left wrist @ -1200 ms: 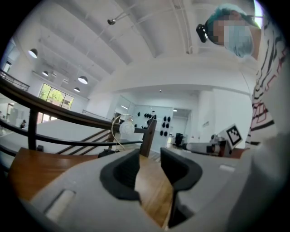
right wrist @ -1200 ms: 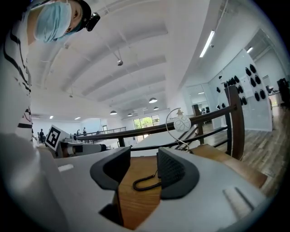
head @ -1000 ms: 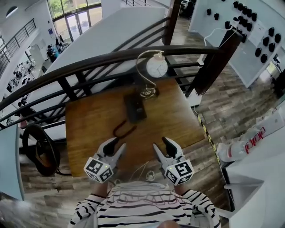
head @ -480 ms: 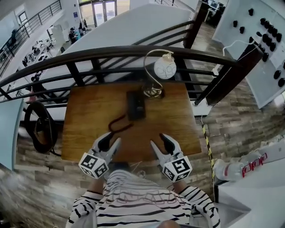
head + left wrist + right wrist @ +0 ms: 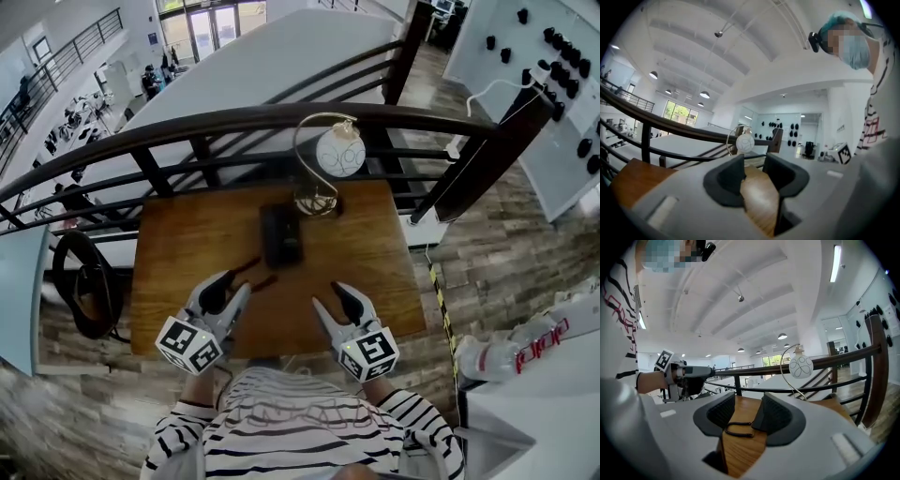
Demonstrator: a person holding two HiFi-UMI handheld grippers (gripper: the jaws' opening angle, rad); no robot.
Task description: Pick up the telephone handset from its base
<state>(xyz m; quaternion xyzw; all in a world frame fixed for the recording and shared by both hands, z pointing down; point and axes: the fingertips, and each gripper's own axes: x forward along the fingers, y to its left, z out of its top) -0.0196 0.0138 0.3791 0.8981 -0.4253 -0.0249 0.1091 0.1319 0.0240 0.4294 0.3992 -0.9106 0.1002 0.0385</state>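
Note:
The black telephone (image 5: 281, 234), with its handset lying on the base, sits at the middle back of the wooden table (image 5: 178, 244). Its dark coiled cord (image 5: 255, 273) trails toward the front left; the right gripper view shows that cord (image 5: 737, 429) on the wood just beyond the jaws. My left gripper (image 5: 234, 285) hovers over the table by the cord's end, open and empty. My right gripper (image 5: 329, 296) hangs over the front right part of the table, also open and empty. Both are short of the telephone. The left gripper view does not show the telephone.
A lamp with a white globe (image 5: 339, 152) on a curved brass arm stands just behind the telephone. A dark railing (image 5: 234, 122) runs along the table's far edge. A black coiled cable (image 5: 80, 286) lies on the floor at the left. A white machine (image 5: 525, 347) stands at the right.
Both grippers have moved forward from the table's front edge to over the tabletop, toward the telephone. The left one now reaches the cord's end. Their jaws look unchanged.

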